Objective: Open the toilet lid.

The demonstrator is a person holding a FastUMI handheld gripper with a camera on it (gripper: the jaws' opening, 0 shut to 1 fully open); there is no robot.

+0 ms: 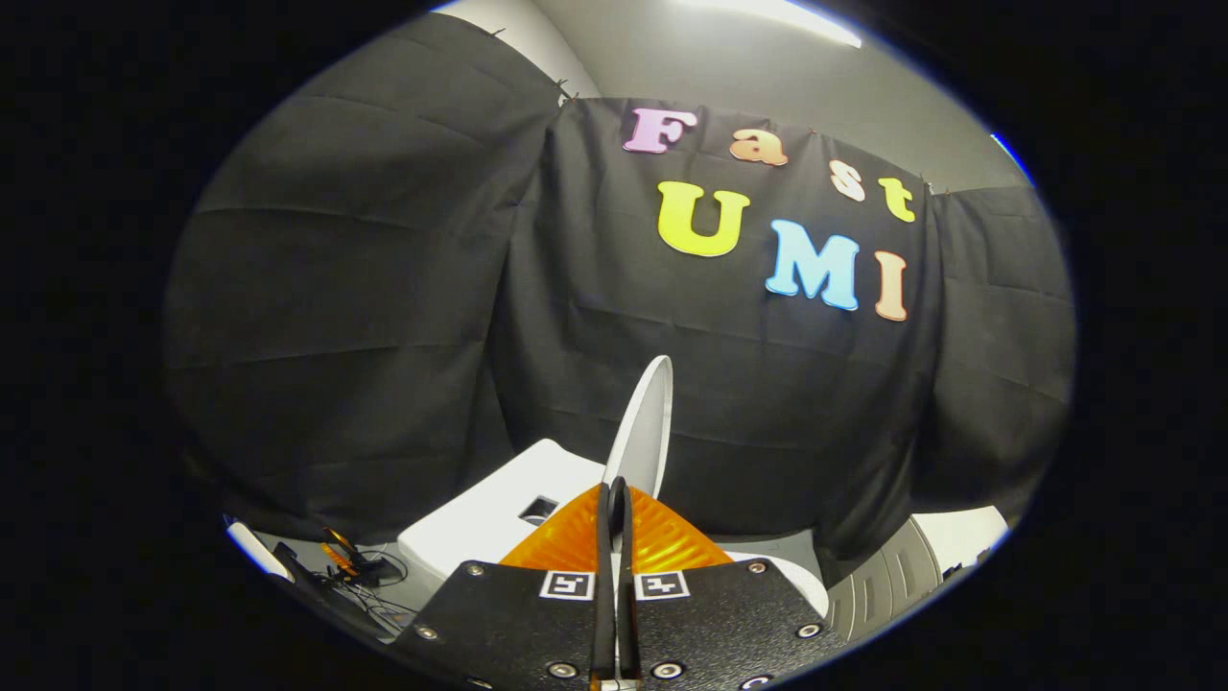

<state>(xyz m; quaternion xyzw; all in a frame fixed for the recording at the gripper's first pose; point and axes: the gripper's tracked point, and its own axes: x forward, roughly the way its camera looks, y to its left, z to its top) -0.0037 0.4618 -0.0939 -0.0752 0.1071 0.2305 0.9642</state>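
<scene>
Gripper view takes in, at the far left near the floor, a small tangle of cables and orange-tipped tools (341, 561) lying against the foot of the black cloth wall (384, 288). To the right of those sits the white toilet tank (499, 504), a boxy top with a small square recess in it. Rising from just right of the tank is the toilet lid (645, 427), a pale, smooth oval seen almost edge-on, standing up near vertical and leaning a little to the right, its top against the dark cloth behind. The gripper (615, 499) is directly below and near it, its two fingers pressed together with only a thin line between them, their tips just at the lid's lower edge; whether they touch it I cannot tell. Further right, a curved white piece of the toilet bowl rim (801, 581) peeks past the gripper body, and beyond that a grey ribbed panel (887, 576)
</scene>
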